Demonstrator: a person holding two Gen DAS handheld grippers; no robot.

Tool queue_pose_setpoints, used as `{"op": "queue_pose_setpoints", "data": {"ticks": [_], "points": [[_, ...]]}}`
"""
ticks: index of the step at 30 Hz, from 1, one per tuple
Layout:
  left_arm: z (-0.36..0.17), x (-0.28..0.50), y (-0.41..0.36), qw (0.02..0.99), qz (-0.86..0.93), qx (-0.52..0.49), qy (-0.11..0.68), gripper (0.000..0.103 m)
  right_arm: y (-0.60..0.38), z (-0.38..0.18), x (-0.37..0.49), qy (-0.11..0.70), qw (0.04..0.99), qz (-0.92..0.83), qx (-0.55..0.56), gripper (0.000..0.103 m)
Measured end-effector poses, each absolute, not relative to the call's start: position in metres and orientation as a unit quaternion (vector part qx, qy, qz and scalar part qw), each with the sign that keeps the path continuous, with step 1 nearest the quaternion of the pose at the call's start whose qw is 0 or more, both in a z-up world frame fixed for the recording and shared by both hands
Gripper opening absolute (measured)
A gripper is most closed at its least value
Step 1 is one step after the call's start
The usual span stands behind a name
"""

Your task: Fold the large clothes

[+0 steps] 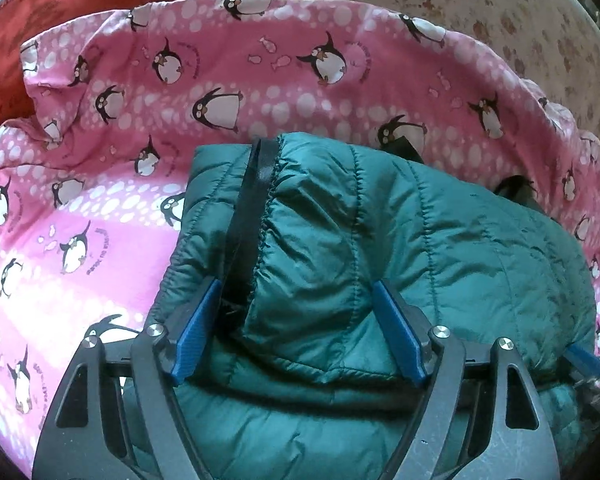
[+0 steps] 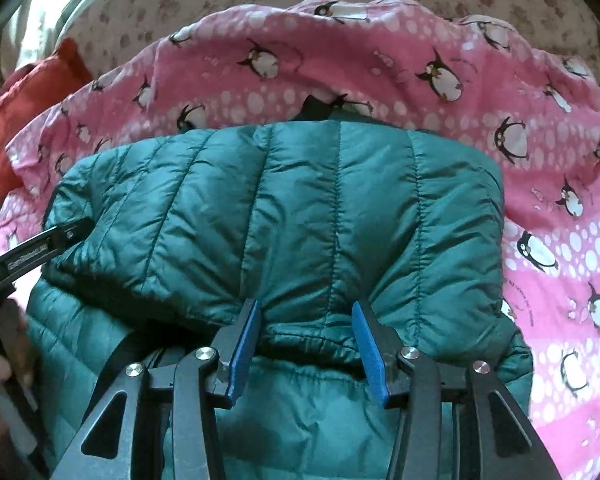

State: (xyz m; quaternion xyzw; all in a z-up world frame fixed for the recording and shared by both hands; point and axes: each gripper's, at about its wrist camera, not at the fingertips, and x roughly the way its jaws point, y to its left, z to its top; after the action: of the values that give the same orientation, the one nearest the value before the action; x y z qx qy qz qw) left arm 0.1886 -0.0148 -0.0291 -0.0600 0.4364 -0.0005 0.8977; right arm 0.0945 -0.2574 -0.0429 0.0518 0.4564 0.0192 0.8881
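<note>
Left tool (image 1: 296,304) hangs with its blue pads spread wide over the teal quilted jacket (image 1: 360,240), not pressing it. Right tool (image 2: 306,320) pinches a bunched fold of the jacket's padded edge between its pads. Folded over on itself, the jacket lies on a pink penguin-print sheet (image 1: 100,200); a red cushion (image 1: 40,20) sits beyond the sheet's far left corner.
</note>
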Motion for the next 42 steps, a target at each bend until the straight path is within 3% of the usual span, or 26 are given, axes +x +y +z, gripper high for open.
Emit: {"op": "queue_pose_setpoints", "data": {"ticks": [5, 20, 25, 32, 42], "points": [[-0.030, 0.190, -0.017, 0.898, 0.001, -0.055, 0.437, 0.080, -0.292, -0.009, 0.088, 0.395, 0.914, -0.026, 0.089, 0.045], [-0.039, 0.191, -0.023, 0.900, -0.009, -0.037, 0.433, 0.093, -0.334, -0.059, 0.123, 0.428, 0.896, -0.080, 0.089, 0.046], [-0.044, 0.192, -0.024, 0.900, -0.022, -0.042, 0.434, 0.101, -0.347, -0.063, 0.105, 0.412, 0.897, -0.075, 0.139, 0.046], [-0.047, 0.194, -0.023, 0.898, -0.031, -0.053, 0.436, 0.102, -0.369, -0.063, 0.094, 0.402, 0.889, -0.070, 0.208, 0.048], [-0.049, 0.196, -0.024, 0.897, -0.030, -0.058, 0.436, 0.102, -0.298, -0.017, 0.091, 0.396, 0.906, -0.023, 0.149, 0.052]]}}
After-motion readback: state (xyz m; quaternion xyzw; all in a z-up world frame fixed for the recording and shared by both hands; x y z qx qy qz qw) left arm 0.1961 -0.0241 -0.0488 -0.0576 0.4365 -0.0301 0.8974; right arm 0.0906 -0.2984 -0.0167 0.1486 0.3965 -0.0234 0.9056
